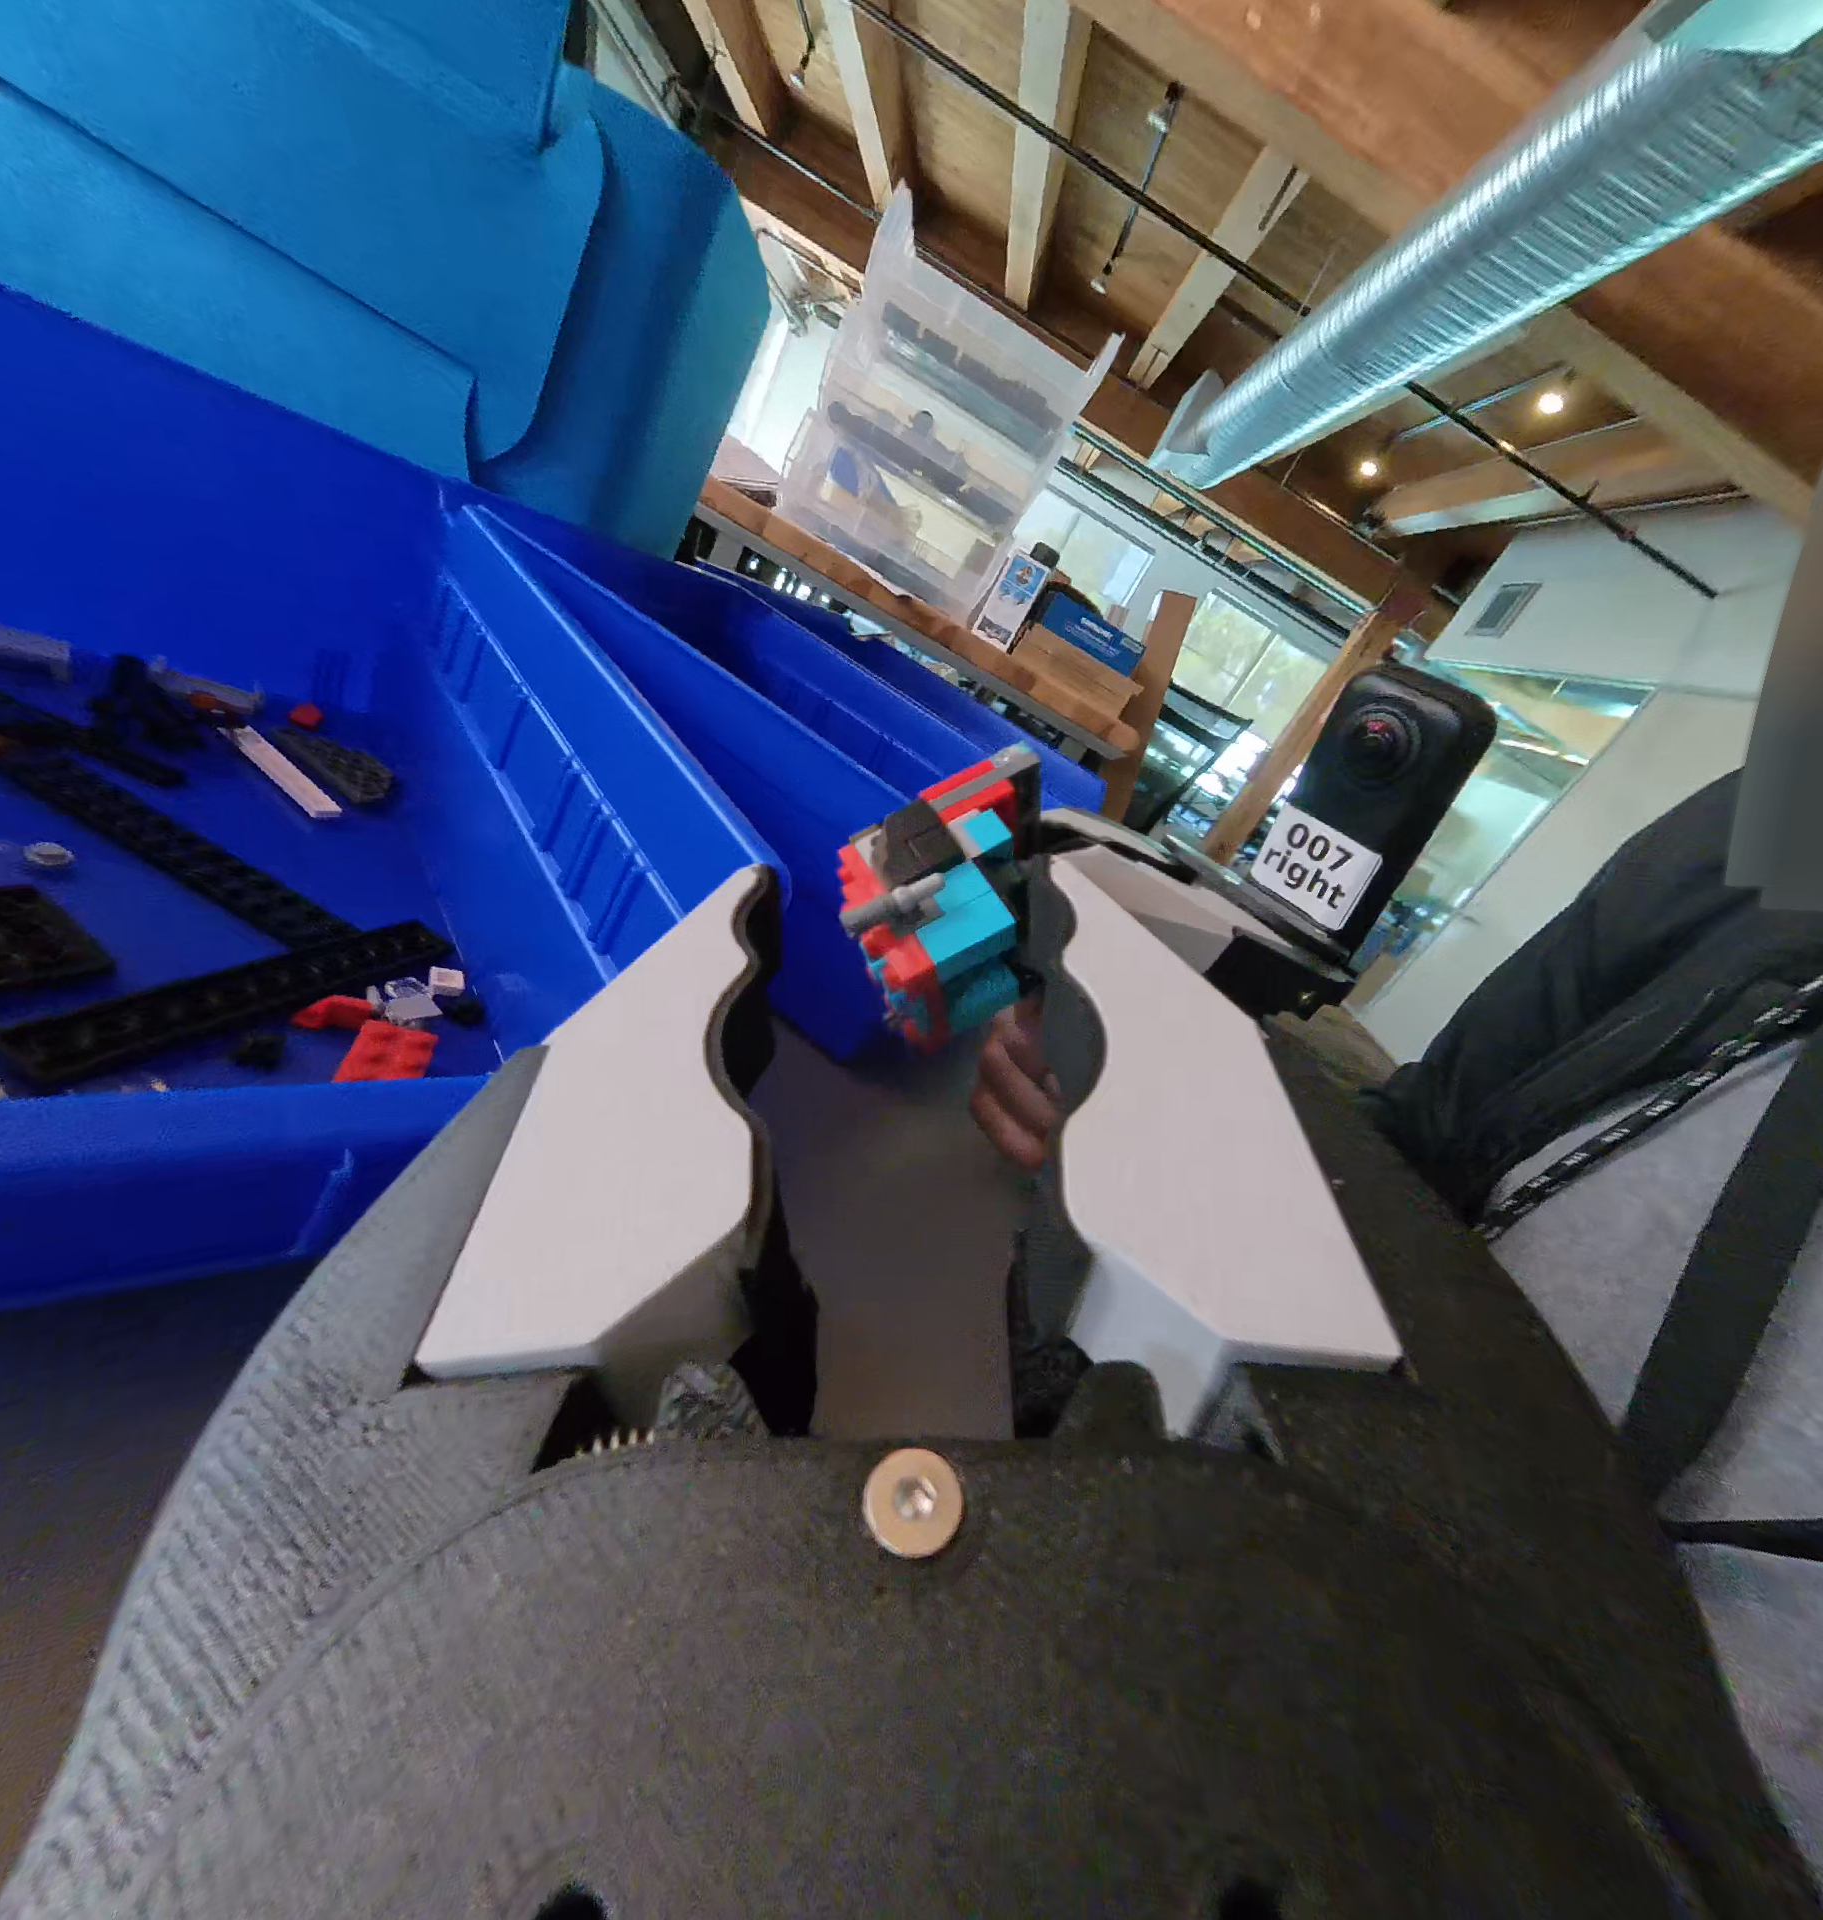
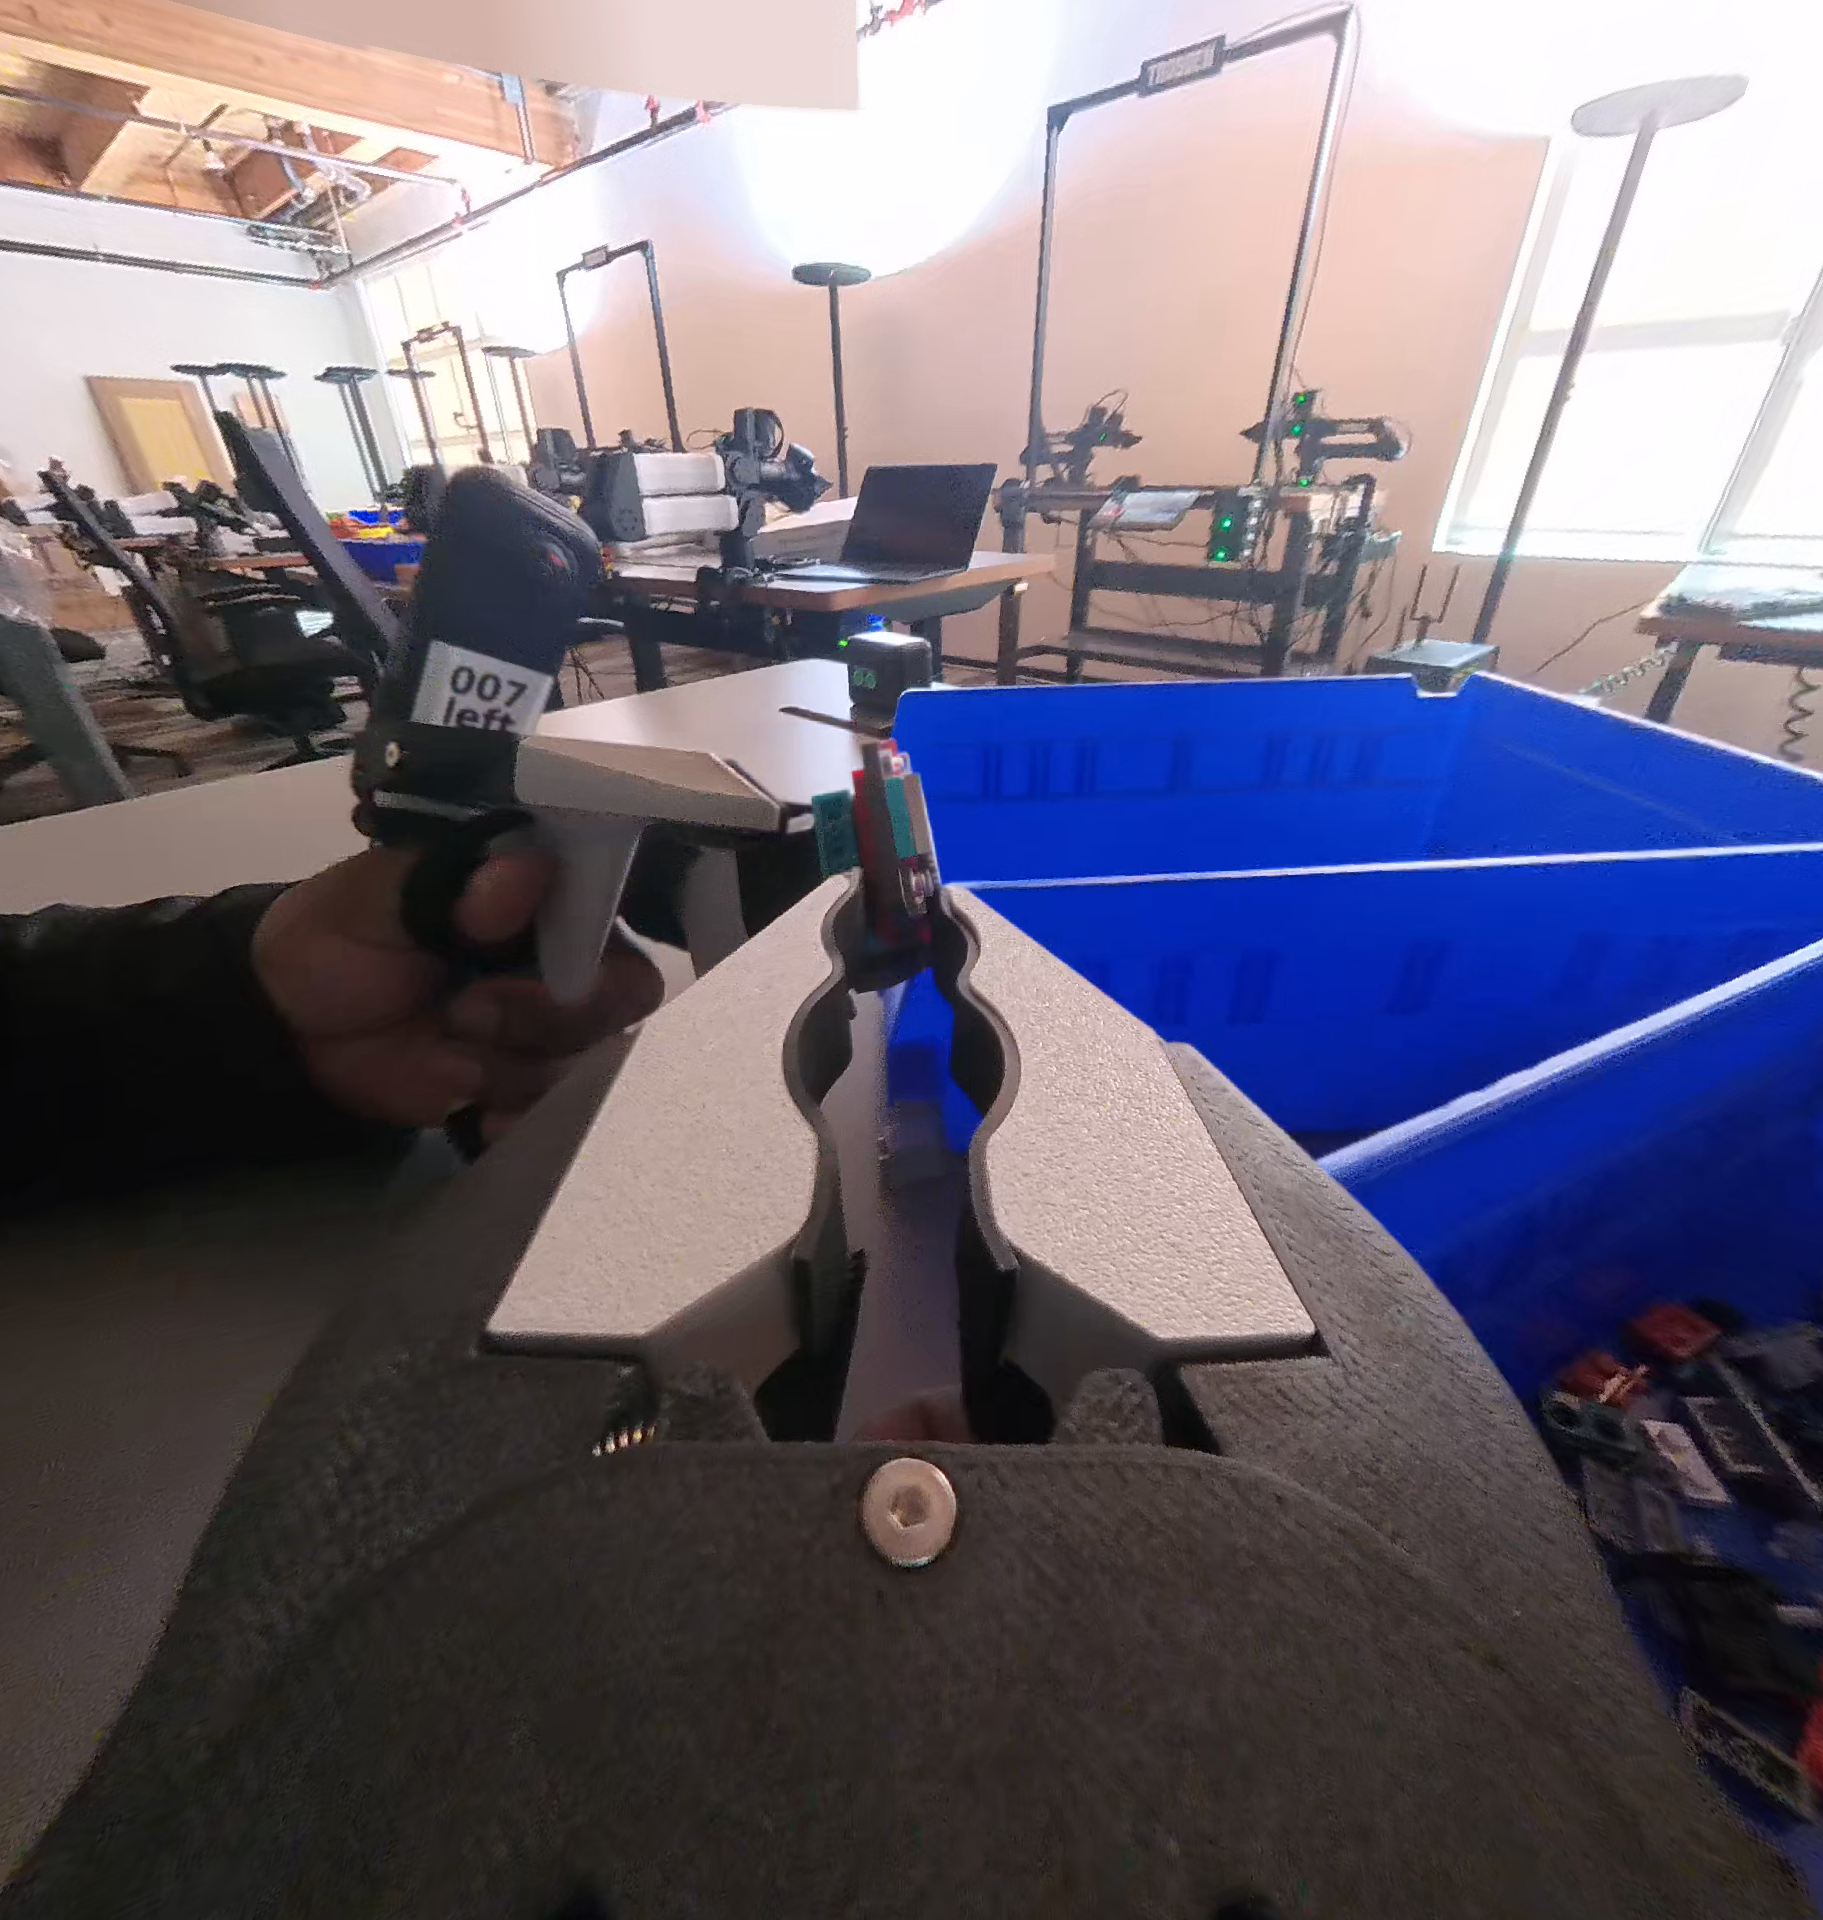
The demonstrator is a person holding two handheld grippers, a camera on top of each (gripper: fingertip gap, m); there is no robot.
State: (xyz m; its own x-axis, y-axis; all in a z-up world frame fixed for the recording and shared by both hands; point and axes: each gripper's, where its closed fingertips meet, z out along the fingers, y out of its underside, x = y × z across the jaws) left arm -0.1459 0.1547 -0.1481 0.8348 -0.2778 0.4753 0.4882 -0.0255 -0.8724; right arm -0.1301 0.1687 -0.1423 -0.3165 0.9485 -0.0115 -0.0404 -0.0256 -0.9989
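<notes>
Loose bricks (image 1: 377, 1044) in blue bin (image 1: 533, 727)

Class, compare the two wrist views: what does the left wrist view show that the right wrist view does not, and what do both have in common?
Only the left wrist view: the studded face of the brick assembly, red, teal and grey, plus stacked clear drawers on a far bench and a silver ceiling duct.

Only the right wrist view: the left claw seen side-on near a teal piece at the assembly's edge, the hand holding it, and a laptop on a desk.

Both: the right claw pinching the assembly, and the blue bins with loose bricks.
</notes>
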